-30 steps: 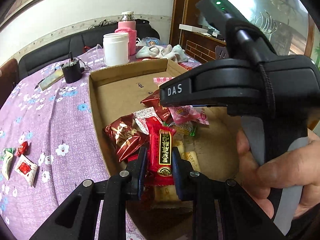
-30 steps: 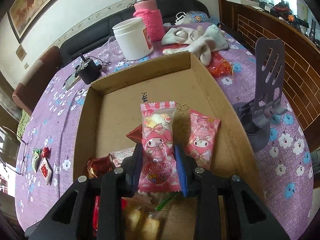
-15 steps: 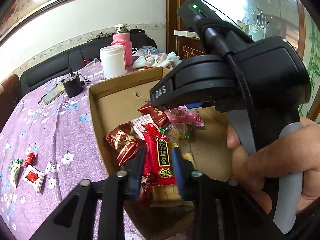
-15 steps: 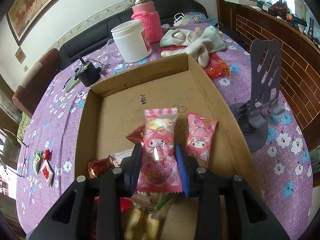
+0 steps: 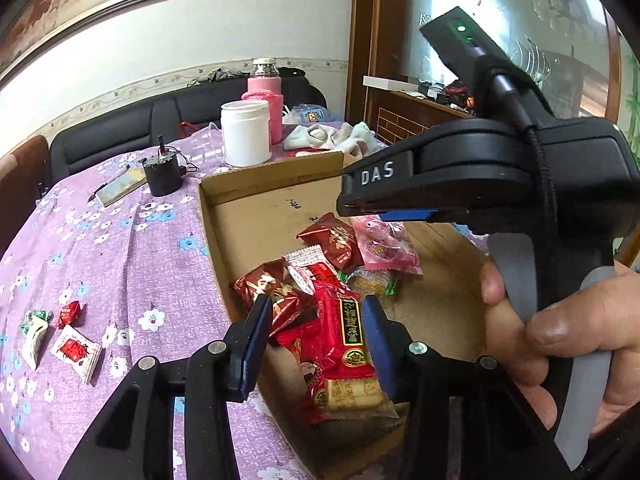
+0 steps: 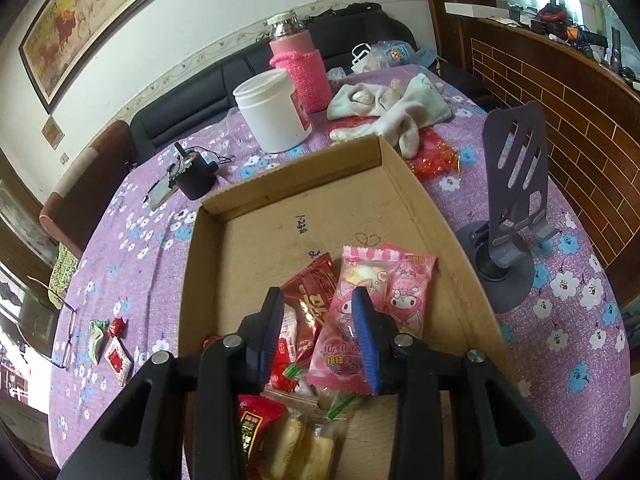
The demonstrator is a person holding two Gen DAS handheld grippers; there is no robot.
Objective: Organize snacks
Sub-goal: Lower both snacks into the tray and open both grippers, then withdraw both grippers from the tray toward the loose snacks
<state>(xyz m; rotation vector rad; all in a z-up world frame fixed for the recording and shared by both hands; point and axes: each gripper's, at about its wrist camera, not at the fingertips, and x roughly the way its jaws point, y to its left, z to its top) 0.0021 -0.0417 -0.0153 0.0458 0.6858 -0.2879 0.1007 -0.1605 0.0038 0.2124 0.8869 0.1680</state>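
Fingers [image 5: 254, 340] of left gripper [image 5: 316, 312] just parting round glossy red packet [image 5: 346, 320]; right gripper [image 6: 318, 304] fingers [image 6: 270, 328] apart over crinkly pink packet [image 6: 336, 344]

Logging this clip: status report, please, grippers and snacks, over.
Left gripper jaws just opening, red pack loose between them, in cardboard box. Right gripper open over pink pack, also boxed. Loose sweets lie outside on tablecloth.

Black grippers [image 5: 316, 334], blue-padded jaws, silver screws
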